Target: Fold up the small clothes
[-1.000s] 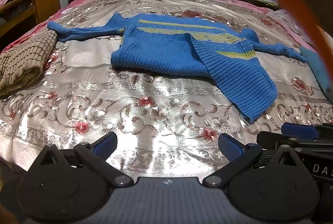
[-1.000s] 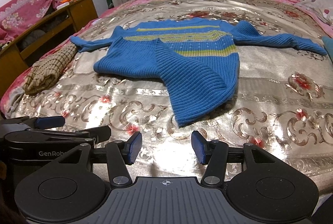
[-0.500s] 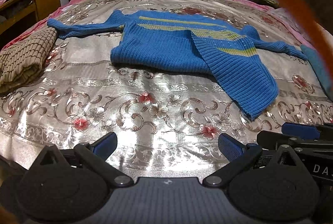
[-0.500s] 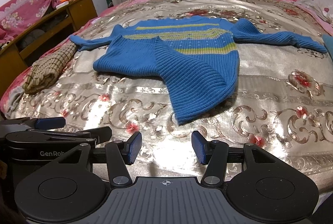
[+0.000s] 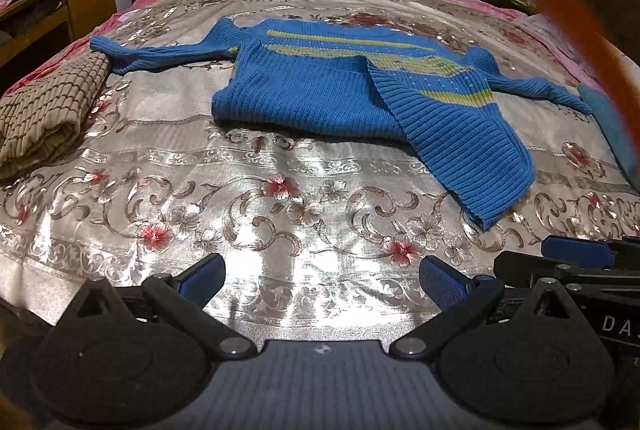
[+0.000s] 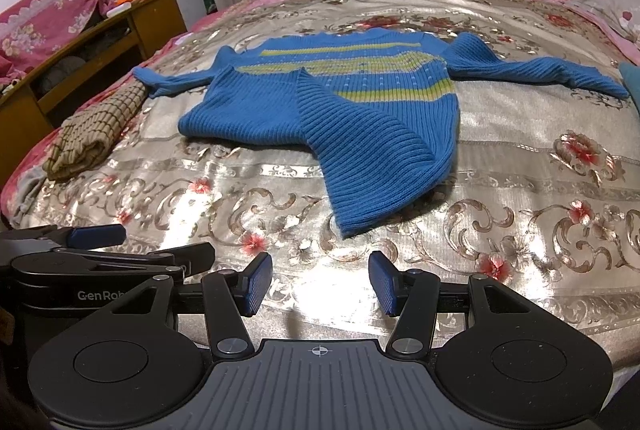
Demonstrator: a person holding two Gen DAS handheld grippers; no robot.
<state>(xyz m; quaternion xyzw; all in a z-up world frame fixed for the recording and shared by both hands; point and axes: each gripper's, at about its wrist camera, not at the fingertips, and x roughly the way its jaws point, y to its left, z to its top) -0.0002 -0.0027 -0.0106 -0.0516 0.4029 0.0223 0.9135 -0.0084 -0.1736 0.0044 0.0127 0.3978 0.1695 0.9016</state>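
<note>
"GenRob" – cut off – marks the left hand-held gripper (image 6: 136,250); "DA" the right (image 5: 576,256).

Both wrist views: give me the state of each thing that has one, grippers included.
Blue sweater: flat on the bed, both sleeves spread out, hem partly turned up and skewed, not yet folded.
Brown checked cloth: folded, lying off the sweater's left sleeve.
Left gripper: jaws open, empty, short of the sweater.
Right gripper: jaws open, empty, near the hem corner.
</note>
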